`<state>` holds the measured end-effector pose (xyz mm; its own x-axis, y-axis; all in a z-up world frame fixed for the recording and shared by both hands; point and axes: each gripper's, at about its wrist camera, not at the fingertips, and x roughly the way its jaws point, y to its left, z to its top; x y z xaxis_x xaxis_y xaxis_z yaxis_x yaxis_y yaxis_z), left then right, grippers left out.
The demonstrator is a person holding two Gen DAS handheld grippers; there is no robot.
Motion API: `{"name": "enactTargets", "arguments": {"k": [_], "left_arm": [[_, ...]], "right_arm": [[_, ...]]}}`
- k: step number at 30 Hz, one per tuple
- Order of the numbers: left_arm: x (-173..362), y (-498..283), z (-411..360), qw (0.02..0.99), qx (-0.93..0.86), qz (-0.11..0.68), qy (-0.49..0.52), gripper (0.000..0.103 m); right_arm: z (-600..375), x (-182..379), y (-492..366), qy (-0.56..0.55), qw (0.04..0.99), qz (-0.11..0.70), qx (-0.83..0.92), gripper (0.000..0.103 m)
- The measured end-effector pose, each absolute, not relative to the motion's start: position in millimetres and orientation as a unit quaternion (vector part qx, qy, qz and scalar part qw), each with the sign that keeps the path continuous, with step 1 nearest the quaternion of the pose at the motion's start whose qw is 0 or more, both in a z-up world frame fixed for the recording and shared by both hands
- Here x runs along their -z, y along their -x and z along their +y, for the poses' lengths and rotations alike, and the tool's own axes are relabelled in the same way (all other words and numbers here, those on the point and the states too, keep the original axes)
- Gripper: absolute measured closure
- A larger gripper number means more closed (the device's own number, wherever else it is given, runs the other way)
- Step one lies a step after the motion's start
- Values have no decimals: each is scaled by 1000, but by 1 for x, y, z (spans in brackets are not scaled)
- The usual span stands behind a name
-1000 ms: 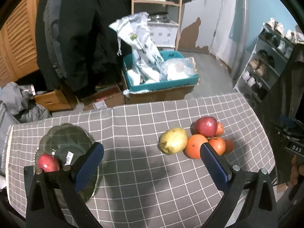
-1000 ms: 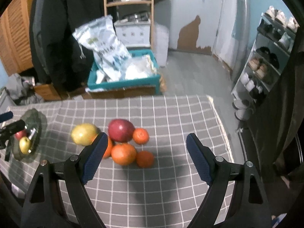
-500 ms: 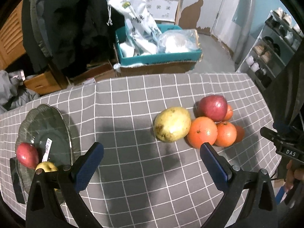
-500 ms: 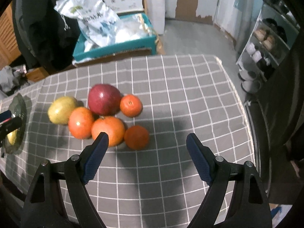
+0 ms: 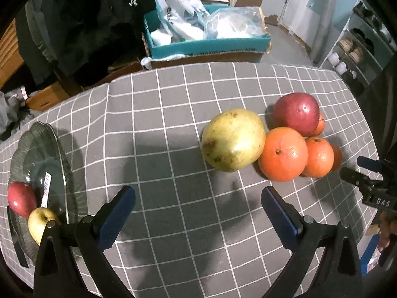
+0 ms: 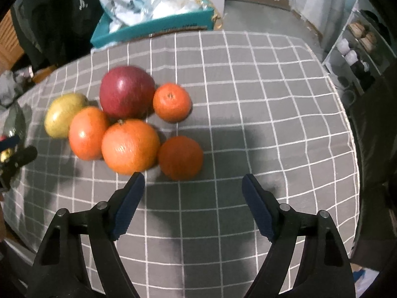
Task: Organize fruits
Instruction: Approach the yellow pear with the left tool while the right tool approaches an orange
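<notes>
Reading "DAS" in white letters on the black body of the right gripper [image 5: 372, 186], seen at the right edge of the left wrist view, is the only clear writing; a white barcode sticker [image 5: 46, 186] lies in the dark green glass plate [image 5: 37, 149], its print too small to make out, and the teal cardboard box [image 5: 208, 44] beyond the table carries a line of lettering that cannot be read. A grey tablecloth with a white grid [image 6: 248, 99] covers the table, with a grey floor, a shoe rack [image 5: 359, 49] at right and dark hanging coats [image 5: 74, 24] at left behind it. A big yellow-green round fruit [image 5: 232, 140], a dark red apple [image 6: 126, 92] and four oranges huddle touching one another mid-table, the nearest orange [image 6: 180, 157] just ahead of the right gripper [image 6: 193, 181], whose blue-padded jaws are closing with nothing between them. Over bare cloth the left gripper [image 5: 198, 196] hangs released and empty. On the plate at the table's left edge sit a small red apple [image 5: 21, 198] and a small yellow apple [image 5: 41, 222], touching. Open cloth lies right of the pile up to the table's right edge
</notes>
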<state>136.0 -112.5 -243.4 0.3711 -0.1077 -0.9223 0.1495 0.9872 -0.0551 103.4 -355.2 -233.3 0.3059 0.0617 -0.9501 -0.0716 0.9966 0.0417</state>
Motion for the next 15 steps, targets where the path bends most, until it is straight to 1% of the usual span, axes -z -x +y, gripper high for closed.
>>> {"name": "enactTargets", "arguments": {"k": [7,15], "left_arm": [[249,-139,-112,823,81,563,-9,1],[254,-147,-106,819,80,568,6,1]], "right_arm": [[-346,249,-110,41,803,593,-53,26],[-341,262,-118,69,801,591,-63,36]]}}
